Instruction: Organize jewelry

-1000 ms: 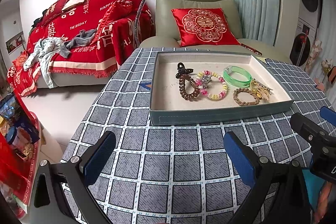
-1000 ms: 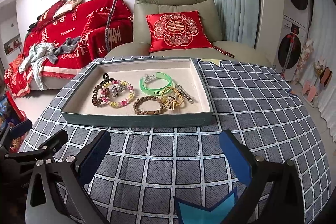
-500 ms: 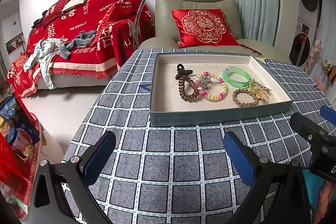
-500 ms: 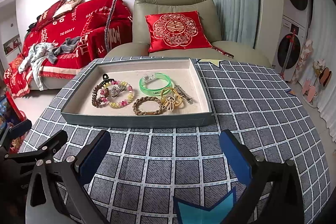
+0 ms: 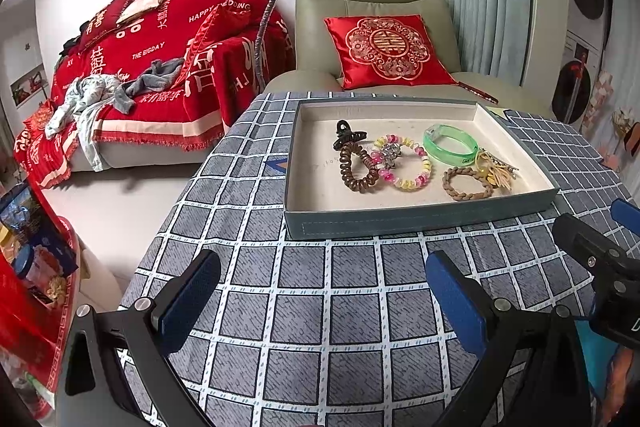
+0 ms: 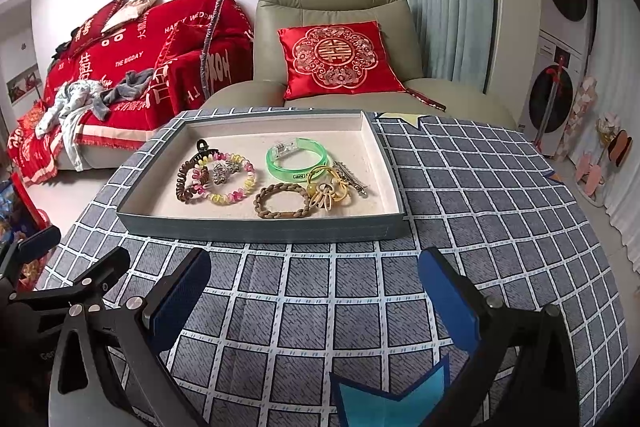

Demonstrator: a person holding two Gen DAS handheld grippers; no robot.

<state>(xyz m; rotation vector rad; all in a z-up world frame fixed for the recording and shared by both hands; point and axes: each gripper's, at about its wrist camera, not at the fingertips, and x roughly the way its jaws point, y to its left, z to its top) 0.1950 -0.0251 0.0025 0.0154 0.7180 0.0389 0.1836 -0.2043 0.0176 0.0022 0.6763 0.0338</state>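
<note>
The left gripper [image 5: 322,301] has its blue-padded fingers [image 5: 190,297] spread wide with nothing between them, above the checked cloth of the bench [image 5: 320,319]. The right gripper [image 6: 314,301] is likewise spread and empty, its fingers [image 6: 448,297] over the same cloth; part of it shows at the right edge of the left wrist view.

Just past both grippers a shallow grey-blue tray [image 6: 260,229] with a cream lining sits on the bench, and all the jewelry lies inside it. From left to right: a black claw clip [image 5: 348,137] touching a brown spiral hair tie [image 5: 357,169]; a pink-and-yellow beaded bracelet [image 5: 402,163] overlapping that tie, with a small silver piece [image 6: 224,171] inside its ring; a translucent green bangle [image 6: 297,161] bearing a small label too blurred to read; a brown braided bracelet [image 6: 282,201]; and a gold ornament cluster [image 6: 330,189] beside a silver hair clip [image 6: 352,179], touching the bangle and the braid.

Nothing stands between the fingers and the tray. A teal star-shaped patch [image 6: 388,397] lies on the cloth near the right gripper.

Behind the bench is a beige armchair [image 6: 336,11] with a red embroidered cushion [image 6: 338,57]. Left of it a sofa carries a red throw [image 5: 168,43] printed "THE BIGDAY" and "HAPPY WEDDING", with crumpled clothes [image 5: 92,95] on top.
</note>
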